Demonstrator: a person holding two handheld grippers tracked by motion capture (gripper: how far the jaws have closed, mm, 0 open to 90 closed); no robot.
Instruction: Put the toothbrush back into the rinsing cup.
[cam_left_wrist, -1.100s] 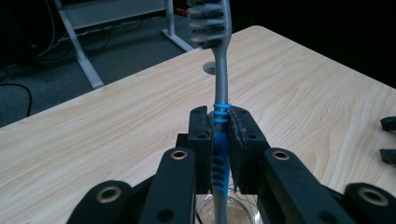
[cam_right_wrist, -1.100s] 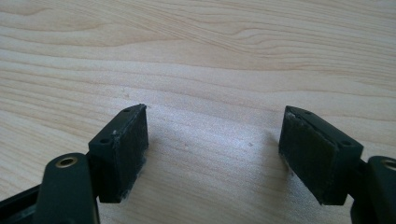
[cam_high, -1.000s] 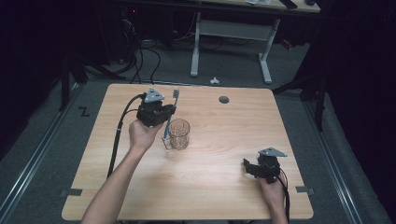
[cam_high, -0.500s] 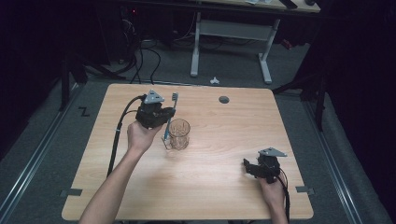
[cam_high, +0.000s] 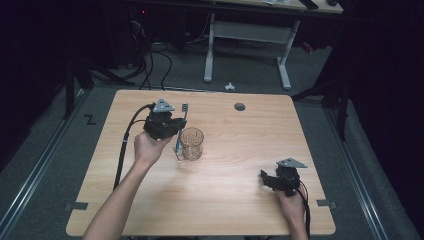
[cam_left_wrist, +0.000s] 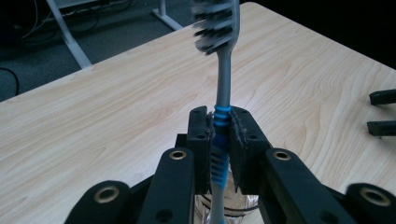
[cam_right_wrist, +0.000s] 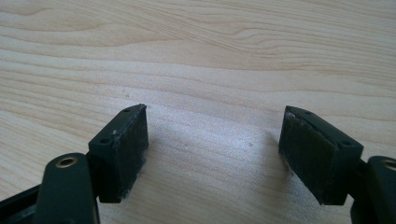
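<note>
- we have the toothbrush (cam_left_wrist: 223, 105) clamped in our left gripper (cam_high: 172, 126); in the left gripper view the two jaws are pressed onto the blue ribbed part of the handle, with the grey neck and the bristle head rising beyond them.
- in the high view the toothbrush (cam_high: 180, 127) runs from its head near the far side of the gripper down to its blue end, which sits just beside the near-left wall of the glass cup (cam_high: 192, 144).
- we cannot tell from the high view whether that lower end is inside the cup or just outside its rim; in the left gripper view the glass cup (cam_left_wrist: 224, 210) shows below the jaws with the handle running down toward it, which suggests the tip is at or in the mouth.
- so the pick-up looks done to us, and the brush is at the cup; what we judge is left is to settle it fully inside, open the jaws and draw the hand clear without tipping the cup.
- our right gripper (cam_high: 272, 181) rests low over the near-right part of the wooden table (cam_high: 240, 200), well apart from the cup; in the right gripper view its jaws stand wide apart with nothing between them but bare wood.
- we judge the right side has no part in this step for now.
</note>
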